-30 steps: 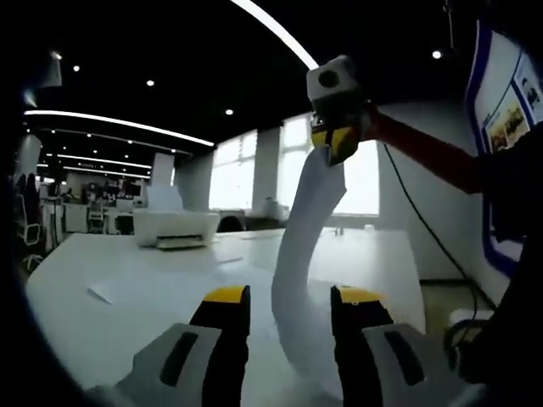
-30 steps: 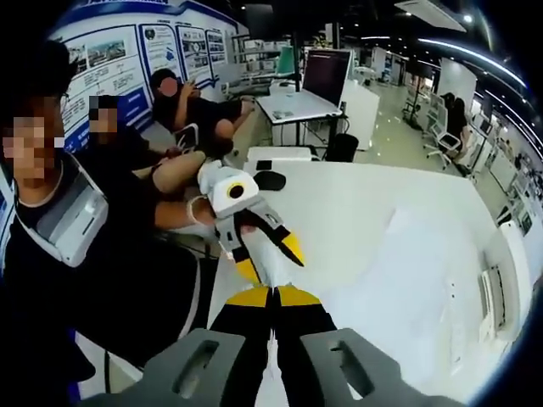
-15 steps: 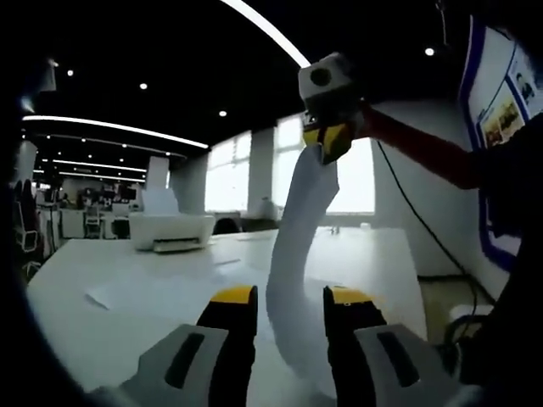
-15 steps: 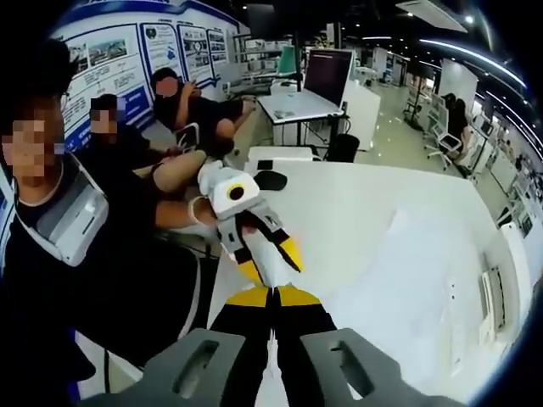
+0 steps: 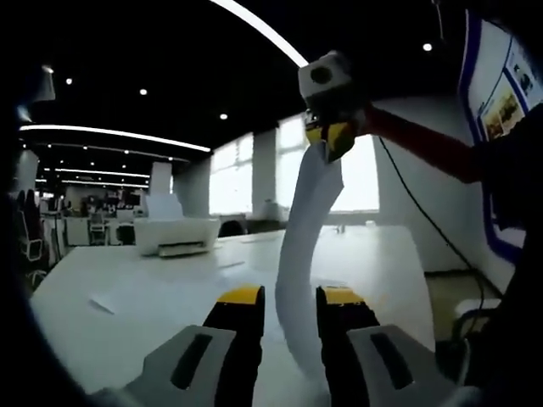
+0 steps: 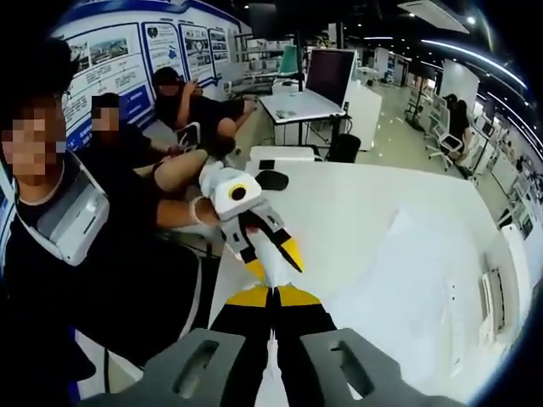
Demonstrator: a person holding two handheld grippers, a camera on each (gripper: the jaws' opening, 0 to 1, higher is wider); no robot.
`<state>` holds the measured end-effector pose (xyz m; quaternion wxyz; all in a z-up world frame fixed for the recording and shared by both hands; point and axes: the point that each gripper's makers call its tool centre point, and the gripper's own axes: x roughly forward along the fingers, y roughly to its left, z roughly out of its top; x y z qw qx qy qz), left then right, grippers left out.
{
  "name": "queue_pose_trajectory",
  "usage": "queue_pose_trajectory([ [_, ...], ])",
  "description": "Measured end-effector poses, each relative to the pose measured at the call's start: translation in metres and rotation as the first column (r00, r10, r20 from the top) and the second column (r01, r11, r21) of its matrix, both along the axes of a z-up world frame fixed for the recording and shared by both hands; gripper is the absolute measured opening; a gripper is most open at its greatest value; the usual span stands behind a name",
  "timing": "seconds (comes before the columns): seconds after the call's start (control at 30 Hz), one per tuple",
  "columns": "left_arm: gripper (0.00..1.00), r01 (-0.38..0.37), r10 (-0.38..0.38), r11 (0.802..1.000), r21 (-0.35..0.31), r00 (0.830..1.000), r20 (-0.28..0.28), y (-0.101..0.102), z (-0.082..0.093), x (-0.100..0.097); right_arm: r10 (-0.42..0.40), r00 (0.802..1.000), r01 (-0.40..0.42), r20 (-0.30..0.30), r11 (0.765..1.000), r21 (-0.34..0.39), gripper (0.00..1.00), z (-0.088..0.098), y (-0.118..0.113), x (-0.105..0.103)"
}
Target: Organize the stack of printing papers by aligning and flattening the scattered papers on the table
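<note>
The right gripper (image 5: 329, 140) pinches the paper's (image 5: 304, 246) top edge at 1 o'clock; the left gripper (image 6: 270, 254), jaws narrowly open, straddles its lower edge above the table (image 5: 153, 297).

We see a long white table (image 5: 127, 301) running away from the left gripper view toward bright windows. On it lie scattered white papers (image 5: 161, 292), and a white printer (image 5: 176, 235) stands at its far end. In the right gripper view, the same table (image 6: 339, 203) carries loose papers (image 6: 399, 280) and a dark object (image 6: 270, 179) near its far edge.
</note>
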<state>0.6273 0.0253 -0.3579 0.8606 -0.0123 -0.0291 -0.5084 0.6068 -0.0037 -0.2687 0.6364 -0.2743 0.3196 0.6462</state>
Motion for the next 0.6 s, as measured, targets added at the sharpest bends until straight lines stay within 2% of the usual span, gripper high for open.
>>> queue_pose_trajectory([
  [0.33,0.26,-0.005,0.005,1.000,-0.026,1.000,0.010,0.0009,0.0049,0.0038,0.004,1.000,-0.004,-0.002,1.000,-0.001,0.00,0.0000,0.0006,-0.0005],
  [0.6,0.26,-0.007,0.007,1.000,-0.002,1.000,0.024,0.0001,0.0055,0.0058,0.016,1.000,-0.016,0.003,1.000,-0.001,0.00,-0.0014,0.0046,-0.0038],
])
